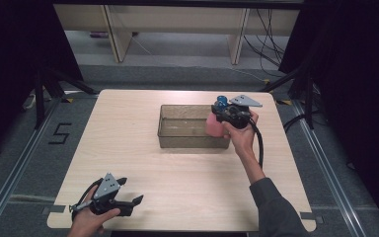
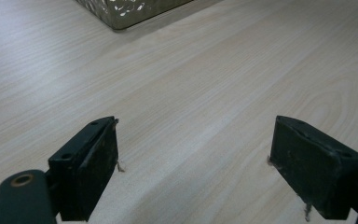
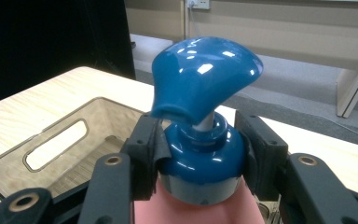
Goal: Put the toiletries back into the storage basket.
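Note:
A pink pump bottle (image 1: pixel 213 124) with a glossy blue pump head (image 3: pixel 205 84) hangs upright over the right end of a clear plastic bin (image 1: pixel 170 132). My right gripper (image 1: pixel 227 114) is shut on the bottle's blue collar (image 3: pixel 200 156), its jaws pressing in from both sides. The bin (image 3: pixel 51 140) shows a handle slot in its end wall. My left gripper (image 1: pixel 131 192) rests near the table's front left edge. Its black pads (image 2: pixel 91 163) stand wide apart over bare wood, holding nothing.
The light wooden table (image 1: pixel 128 148) sits on grey floor with a taped "5" (image 1: pixel 59 133) at the left. A bin corner (image 2: pixel 126 11) lies far ahead of my left gripper. Shelf legs and cables stand beyond the table.

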